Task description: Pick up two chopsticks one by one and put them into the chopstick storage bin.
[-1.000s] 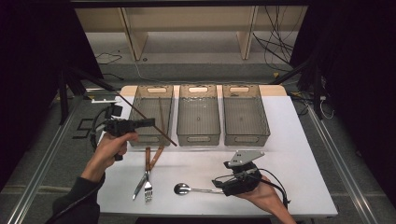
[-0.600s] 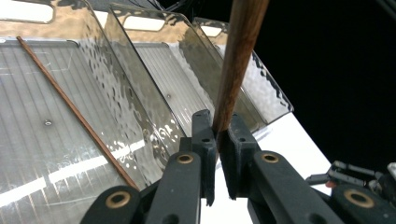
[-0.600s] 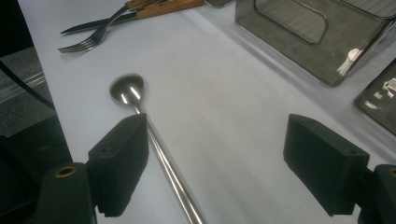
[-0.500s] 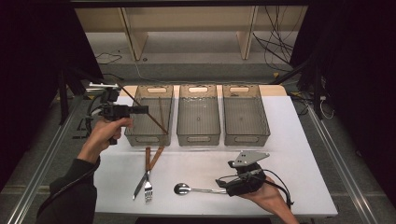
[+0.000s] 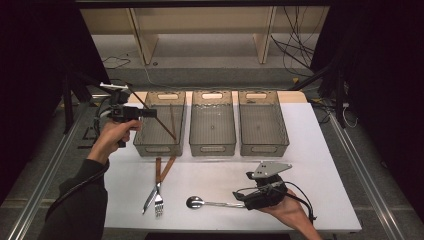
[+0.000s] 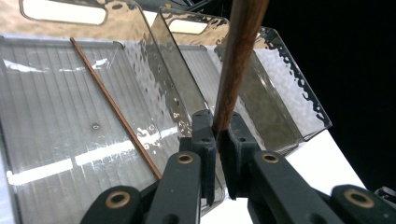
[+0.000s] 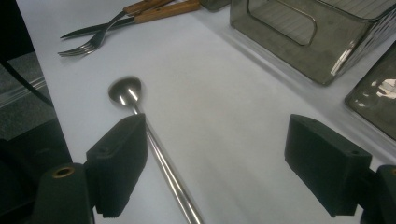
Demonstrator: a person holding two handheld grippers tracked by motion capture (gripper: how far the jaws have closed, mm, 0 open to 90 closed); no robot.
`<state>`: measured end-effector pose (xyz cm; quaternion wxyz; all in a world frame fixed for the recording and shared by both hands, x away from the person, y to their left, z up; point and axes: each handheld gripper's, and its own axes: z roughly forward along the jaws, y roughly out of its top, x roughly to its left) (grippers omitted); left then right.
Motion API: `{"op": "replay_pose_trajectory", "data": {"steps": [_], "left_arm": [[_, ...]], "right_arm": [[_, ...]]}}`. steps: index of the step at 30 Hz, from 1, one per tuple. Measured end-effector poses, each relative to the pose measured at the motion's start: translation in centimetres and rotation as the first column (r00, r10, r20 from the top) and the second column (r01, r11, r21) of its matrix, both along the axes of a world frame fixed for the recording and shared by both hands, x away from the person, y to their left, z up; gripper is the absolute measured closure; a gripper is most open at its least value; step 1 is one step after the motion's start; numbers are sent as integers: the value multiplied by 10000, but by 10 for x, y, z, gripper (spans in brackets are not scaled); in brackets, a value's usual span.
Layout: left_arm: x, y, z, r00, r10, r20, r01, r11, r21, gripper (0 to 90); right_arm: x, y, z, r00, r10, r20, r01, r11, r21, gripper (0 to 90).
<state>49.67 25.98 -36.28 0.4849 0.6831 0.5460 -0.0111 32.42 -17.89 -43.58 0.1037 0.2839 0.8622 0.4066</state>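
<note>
On the table [image 5: 320, 165], three bins [image 5: 212, 122]

Held chopstick's [image 6: 238, 60] upper end beyond frame edge

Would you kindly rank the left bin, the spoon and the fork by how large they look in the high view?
1. Left bin, clearly the largest.
2. Spoon and fork: similar length and similar nearness to the camera, and the spoon's handle end is hidden by the right gripper, so I would not rank them.
</note>
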Motion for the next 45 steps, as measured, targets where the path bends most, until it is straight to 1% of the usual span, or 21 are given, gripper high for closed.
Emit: {"op": "replay_pose_trajectory", "data": {"steps": [4, 10, 16, 21, 22, 26, 28, 32, 37, 41, 44, 45], "left_arm": [[4, -4, -7, 9998, -39, -181, 42, 9998, 175, 841], [8, -5, -16, 9991, -3, -434, 12, 9998, 192, 840], [10, -7, -23, 9980, 7, -625, 14, 9994, 335, 840], [12, -9, -28, 9967, -21, -812, 61, 9988, 490, 840], [13, -9, -29, 9964, -2, -842, 43, 9988, 487, 840], [13, -11, -31, 9952, -169, -965, 222, 9983, 544, 839], [14, -12, -32, 9948, -120, -1015, 176, 9983, 550, 838], [16, -16, -35, 9933, -214, -1132, 285, 9977, 611, 836], [20, -22, -37, 9927, -106, -1197, 187, 9976, 665, 832], [23, -28, -38, 9927, -93, -1205, 209, 9953, 950, 831], [25, -30, -39, 9929, 11, -1187, 108, 9950, 997, 827], [25, -30, -39, 9929, 140, -1184, -28, 9955, 947, 791]], "right_arm": [[0, 0, 0, 10000, 8, 1, -8, 10000, -14, 222], [-1, -1, 0, 10000, -17, 5, 17, 10000, -16, 222], [-1, -1, -1, 10000, -13, -19, 13, 10000, -23, 222], [-1, -1, -1, 10000, -18, -18, 18, 10000, -30, 223], [-1, -1, -1, 10000, -1, -10, 1, 10000, -29, 223], [0, -1, -1, 10000, -23, -24, 23, 10000, -19, 224], [0, -2, -1, 10000, -11, -21, 11, 10000, -43, 224], [-1, -1, -1, 10000, 15, 3, -15, 10000, -69, 224], [0, -2, -1, 10000, 13, -27, -13, 10000, -77, 225], [-1, -2, 0, 10000, 19, -3, -19, 10000, -59, 226], [-1, -3, 0, 10000, -8, -8, 8, 10000, -52, 227], [-1, -3, 0, 10000, -7, -9, 7, 10000, -41, 227]]}}
